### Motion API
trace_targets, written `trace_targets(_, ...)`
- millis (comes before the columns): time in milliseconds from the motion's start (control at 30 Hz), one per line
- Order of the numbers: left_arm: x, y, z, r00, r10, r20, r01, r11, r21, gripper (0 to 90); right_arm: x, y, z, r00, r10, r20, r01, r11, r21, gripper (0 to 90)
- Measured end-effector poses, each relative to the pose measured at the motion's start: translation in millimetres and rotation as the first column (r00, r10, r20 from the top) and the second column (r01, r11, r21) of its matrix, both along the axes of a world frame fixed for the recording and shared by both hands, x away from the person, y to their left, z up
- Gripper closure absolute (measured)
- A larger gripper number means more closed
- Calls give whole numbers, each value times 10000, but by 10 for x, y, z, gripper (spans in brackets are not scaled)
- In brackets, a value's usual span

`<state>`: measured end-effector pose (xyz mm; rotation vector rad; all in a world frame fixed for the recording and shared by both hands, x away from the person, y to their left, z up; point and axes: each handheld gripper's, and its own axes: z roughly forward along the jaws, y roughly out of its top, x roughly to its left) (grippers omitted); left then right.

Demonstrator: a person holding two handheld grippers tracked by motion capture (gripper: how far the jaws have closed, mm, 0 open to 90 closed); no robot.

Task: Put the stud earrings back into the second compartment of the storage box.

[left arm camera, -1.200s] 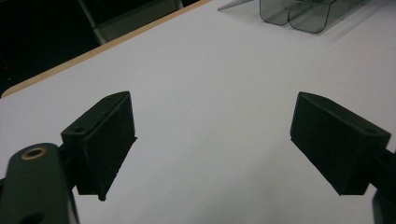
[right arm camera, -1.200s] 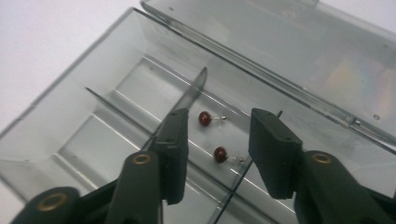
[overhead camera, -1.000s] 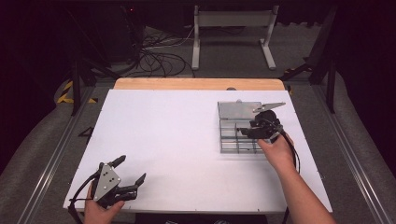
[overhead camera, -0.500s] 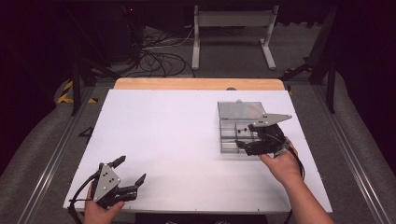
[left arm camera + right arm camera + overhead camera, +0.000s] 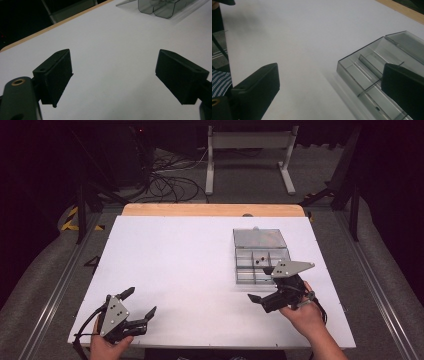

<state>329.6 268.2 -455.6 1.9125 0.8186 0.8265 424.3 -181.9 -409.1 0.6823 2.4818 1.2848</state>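
we see the clear compartment box (image 5: 260,257) at about 2 o'clock on the white table (image 5: 190,270), lid open. our right gripper (image 5: 261,296) sits just beside its near edge, jaws just opened wide with nothing between them. our left gripper (image 5: 137,307), at 7 o'clock, is spread and empty.

We see a matt white table top (image 5: 190,270), smooth, with a bare light wood strip (image 5: 210,210) along its far edge. The box (image 5: 260,257) reads as clear grey-tinted plastic, glossy, with thin dividers and a see-through lid. On both the left gripper (image 5: 134,304) and right gripper (image 5: 261,296) we get black matt plastic jaws, faintly grainy, and a flat grey plate (image 5: 290,267) that looks like dull metal. Floor (image 5: 45,280) looks like grey carpet.
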Motion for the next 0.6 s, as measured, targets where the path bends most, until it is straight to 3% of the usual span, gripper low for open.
trace_targets(233,-11,-3,2,10000,37,16,-37,10000,-91,145,-133,-78,-235,9993,364,-90,-359,9980,524,0)
trace_targets(467,-11,-5,1,10000,64,6,-64,10000,-48,145,-213,-219,-585,9973,312,-671,-273,9979,585,0)
trace_targets(600,0,-9,-3,10000,34,25,-35,10000,61,145,-208,-281,-681,9957,246,-896,-180,9971,740,0)
